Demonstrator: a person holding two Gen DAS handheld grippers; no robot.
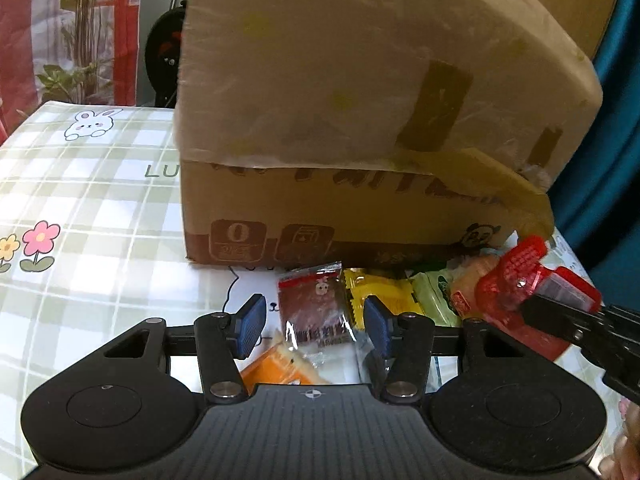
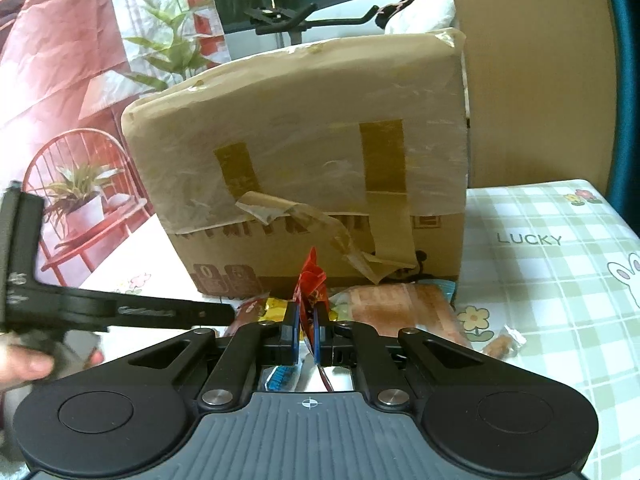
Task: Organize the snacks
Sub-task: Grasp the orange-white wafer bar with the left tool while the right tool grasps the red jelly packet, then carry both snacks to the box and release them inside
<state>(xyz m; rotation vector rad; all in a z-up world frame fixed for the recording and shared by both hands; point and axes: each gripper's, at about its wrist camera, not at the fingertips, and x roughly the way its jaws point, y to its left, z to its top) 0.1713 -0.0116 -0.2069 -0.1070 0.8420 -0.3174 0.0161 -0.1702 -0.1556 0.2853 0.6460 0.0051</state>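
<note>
While the right fingers [image 2: 307,322] pinch a red packet [image 2: 310,280], a brown packet [image 1: 314,304] lies between the parted left fingers [image 1: 314,322]

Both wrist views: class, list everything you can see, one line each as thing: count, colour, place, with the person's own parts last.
cardboard box: one, brown, taped, on the table behind the snacks.
tablecloth: one, green-white check with rabbits and flowers, covering the table.
brown snack packet: one, clear-edged, between the left gripper's open pads, not pressed.
yellow packet: one, beside the brown one.
green packet: one, right of the yellow.
orange packet: one, nearest the left gripper's body.
red packet: one, clamped upright in the right gripper.
small wrapped sweet: one, brownish, alone on the cloth at right.
left gripper: black, blue pads, open.
right gripper: black, shut on the red packet.
hand: one, holding the left gripper.
</note>
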